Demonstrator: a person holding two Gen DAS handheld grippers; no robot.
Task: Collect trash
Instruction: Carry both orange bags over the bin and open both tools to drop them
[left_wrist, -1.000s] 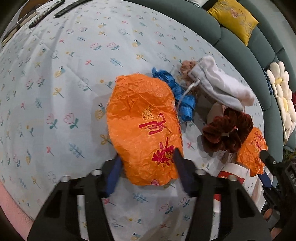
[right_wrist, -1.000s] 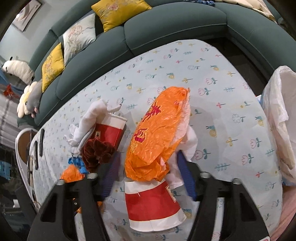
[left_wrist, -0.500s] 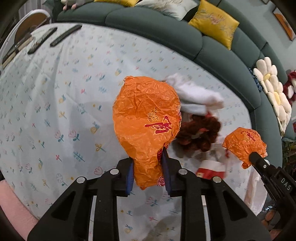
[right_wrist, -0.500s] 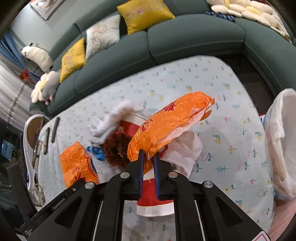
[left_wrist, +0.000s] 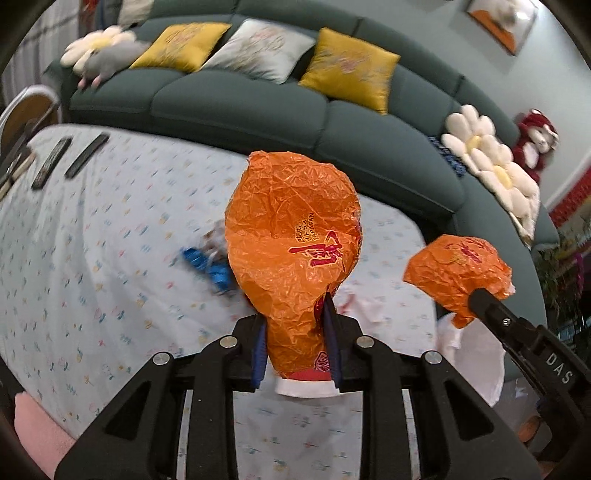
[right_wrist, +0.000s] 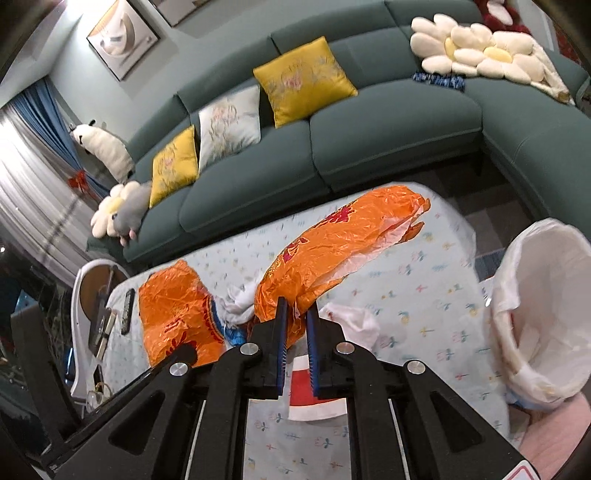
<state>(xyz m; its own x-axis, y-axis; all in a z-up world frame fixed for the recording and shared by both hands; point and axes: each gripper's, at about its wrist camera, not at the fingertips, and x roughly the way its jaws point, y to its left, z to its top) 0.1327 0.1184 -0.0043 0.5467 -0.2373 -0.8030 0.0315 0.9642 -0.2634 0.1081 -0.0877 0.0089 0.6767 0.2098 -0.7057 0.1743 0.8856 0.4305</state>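
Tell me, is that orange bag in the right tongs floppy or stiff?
Probably floppy: the orange bag is thin, crinkled plastic. Likely very light, since the right tongs hold it up by one pinched end. Its loose mouth may flap or snag when moved.

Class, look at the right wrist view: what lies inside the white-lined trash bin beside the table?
Inside the trash bin, only its white liner and some crumpled whitish folds show along the near wall. The bottom is hidden by the rim, so any trash deeper down cannot be seen.
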